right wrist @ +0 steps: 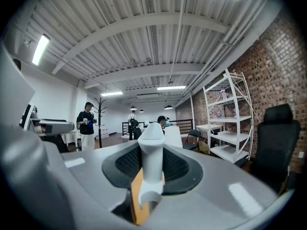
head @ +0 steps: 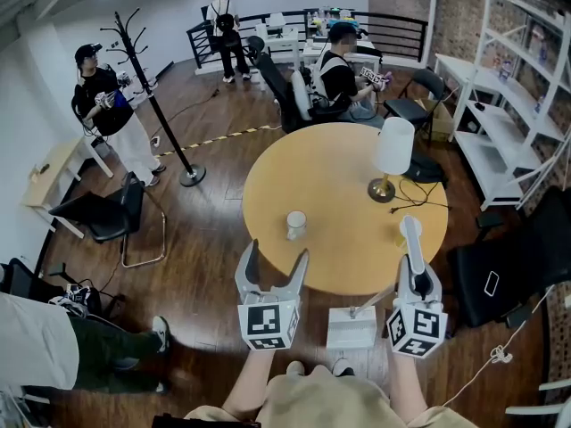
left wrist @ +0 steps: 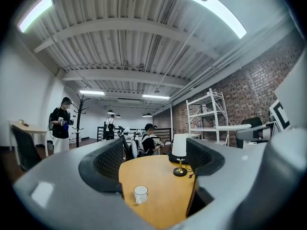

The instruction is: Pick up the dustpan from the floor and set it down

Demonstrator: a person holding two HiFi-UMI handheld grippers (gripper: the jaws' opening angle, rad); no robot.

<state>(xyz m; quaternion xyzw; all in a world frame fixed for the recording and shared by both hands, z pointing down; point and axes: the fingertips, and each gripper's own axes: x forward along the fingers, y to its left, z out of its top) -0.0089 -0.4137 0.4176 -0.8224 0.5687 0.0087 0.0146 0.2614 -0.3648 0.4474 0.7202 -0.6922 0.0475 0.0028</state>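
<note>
Grey left tool hovers at the round surface's near rim, jaws narrowly apart and empty, with a cup just ahead. The dustpan's pan sits low between the tools, outside the rim. Right tool clamps its white handle.

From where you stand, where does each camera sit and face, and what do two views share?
Head view: on head, steeply down at table; left gripper, right gripper show.
Left gripper view: on it, level across table; jaws apart.
Right gripper view: on it, level into room; jaws shut on dustpan handle.
Shared: mug, lamp in head and left.
</note>
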